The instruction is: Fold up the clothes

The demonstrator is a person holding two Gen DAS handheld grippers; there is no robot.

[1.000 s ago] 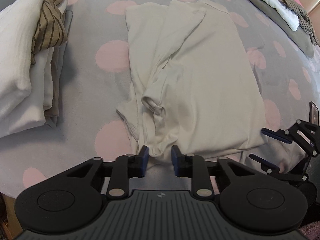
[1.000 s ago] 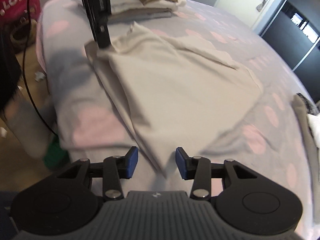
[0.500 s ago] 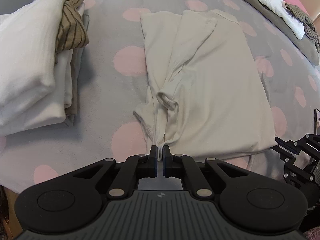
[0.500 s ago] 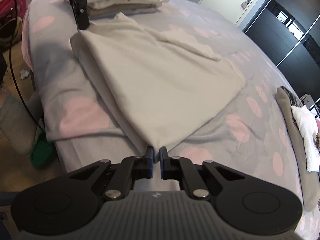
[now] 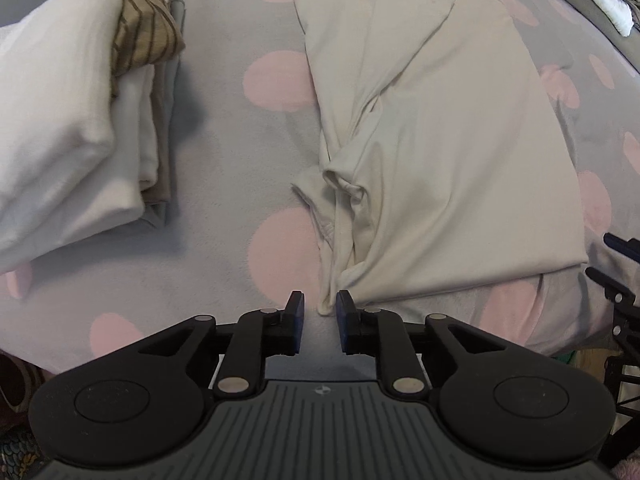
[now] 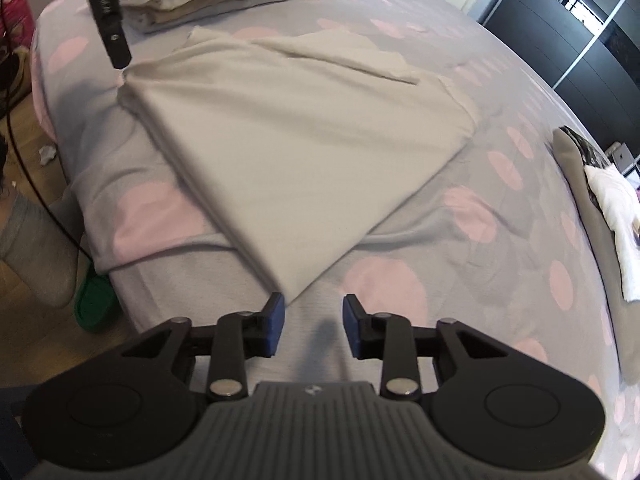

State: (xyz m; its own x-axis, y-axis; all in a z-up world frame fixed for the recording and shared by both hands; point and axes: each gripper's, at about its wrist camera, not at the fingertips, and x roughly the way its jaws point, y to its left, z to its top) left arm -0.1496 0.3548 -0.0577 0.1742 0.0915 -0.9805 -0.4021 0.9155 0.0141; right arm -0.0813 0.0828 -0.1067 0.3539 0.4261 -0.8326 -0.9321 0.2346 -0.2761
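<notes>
Opening: left claw (image 5: 319, 322), right claw (image 6: 313, 325), both empty | one beige shirt (image 5: 440, 140) | one folded stack (image 5: 80, 128)

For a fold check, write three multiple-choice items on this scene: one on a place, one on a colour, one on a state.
1. Where is the stack of folded clothes in the left wrist view?
A. Left of the beige shirt
B. On it
C. On the floor

2. What colour are the bedspread's dots?
A. Green
B. Pink
C. Black

3. How do the right gripper's jaws stand?
A. Clamped on the shirt
B. Apart, holding nothing
C. Shut on a sock

Key: 1 A, bedspread lies between them; 2 B, pink circles on grey; 3 B, jaws opening, shirt corner beyond the pads.
</notes>
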